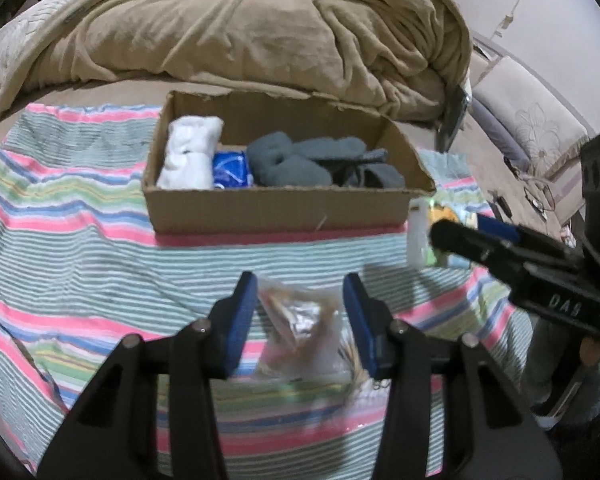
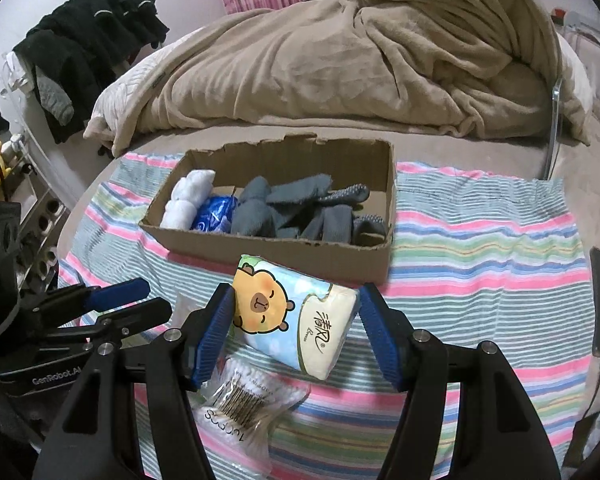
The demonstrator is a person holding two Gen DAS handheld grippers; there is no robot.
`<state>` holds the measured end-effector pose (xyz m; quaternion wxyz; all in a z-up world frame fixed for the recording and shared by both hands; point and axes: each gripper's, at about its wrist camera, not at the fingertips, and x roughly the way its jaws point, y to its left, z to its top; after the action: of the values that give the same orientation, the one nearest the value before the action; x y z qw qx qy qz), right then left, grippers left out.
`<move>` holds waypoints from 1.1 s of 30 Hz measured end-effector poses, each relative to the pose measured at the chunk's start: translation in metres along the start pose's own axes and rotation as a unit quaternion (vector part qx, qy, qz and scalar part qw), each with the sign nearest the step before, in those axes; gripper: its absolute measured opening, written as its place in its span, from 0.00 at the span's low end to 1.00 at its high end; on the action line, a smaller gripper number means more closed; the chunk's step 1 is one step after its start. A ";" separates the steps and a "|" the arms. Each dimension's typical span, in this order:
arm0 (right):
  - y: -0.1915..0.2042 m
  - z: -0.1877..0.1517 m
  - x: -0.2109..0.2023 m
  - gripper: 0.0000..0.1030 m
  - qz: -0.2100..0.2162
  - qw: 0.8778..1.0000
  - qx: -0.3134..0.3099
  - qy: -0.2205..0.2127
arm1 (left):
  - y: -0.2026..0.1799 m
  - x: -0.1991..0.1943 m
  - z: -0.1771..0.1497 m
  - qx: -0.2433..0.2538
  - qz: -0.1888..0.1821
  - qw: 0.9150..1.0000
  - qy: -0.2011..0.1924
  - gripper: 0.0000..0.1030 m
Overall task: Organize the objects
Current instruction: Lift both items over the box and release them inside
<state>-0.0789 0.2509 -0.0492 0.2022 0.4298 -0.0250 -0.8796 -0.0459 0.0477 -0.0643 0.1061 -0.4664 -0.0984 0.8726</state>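
The right gripper (image 2: pixel 296 320) stands apart around the tissue pack (image 2: pixel 296 316), which sits tilted just in front of the cardboard box (image 2: pixel 268 256) on the striped cloth (image 2: pixel 480 240); the left gripper (image 1: pixel 300 312) is spread around a blurred clear packet (image 1: pixel 304 328); socks (image 2: pixel 300 208) lie inside the box.

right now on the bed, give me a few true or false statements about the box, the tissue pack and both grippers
1. The tissue pack sits between the right gripper's fingers. True.
2. The cardboard box holds only grey socks. False: a white rolled cloth and a blue packet are inside too.
3. The left gripper is clamped shut on a sock. False: its jaws are apart around a clear plastic packet.
4. The box lies on a striped cloth. True.
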 end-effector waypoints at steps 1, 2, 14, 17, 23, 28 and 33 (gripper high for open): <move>-0.001 0.000 0.000 0.65 0.000 1.000 0.002 0.000 | 0.000 0.005 -0.002 0.002 -0.001 1.000 0.011 0.46; -0.002 0.000 0.000 0.65 0.000 1.000 0.003 0.000 | 0.000 0.009 -0.004 0.002 -0.002 1.000 0.022 0.46; -0.010 -0.005 0.003 0.65 -0.002 1.000 0.012 0.007 | 0.000 0.057 -0.031 -0.002 0.005 0.997 0.071 0.55; -0.010 -0.005 0.003 0.65 -0.001 1.000 0.011 0.007 | -0.001 0.050 -0.029 0.003 0.007 0.999 0.054 0.45; -0.009 0.000 -0.001 0.65 0.001 1.000 0.011 -0.001 | 0.002 0.025 -0.018 -0.005 0.008 1.000 0.015 0.44; -0.004 0.009 -0.005 0.65 0.002 1.000 0.003 -0.010 | 0.001 0.007 -0.003 -0.004 0.001 1.000 -0.008 0.44; -0.002 0.022 -0.007 0.65 0.001 1.000 -0.004 -0.021 | 0.000 -0.009 0.016 0.003 -0.004 1.000 -0.030 0.44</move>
<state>-0.0930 0.2527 -0.0310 0.2045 0.4107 -0.0265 -0.8881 -0.0546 0.0438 -0.0487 0.1081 -0.4389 -0.1009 0.8863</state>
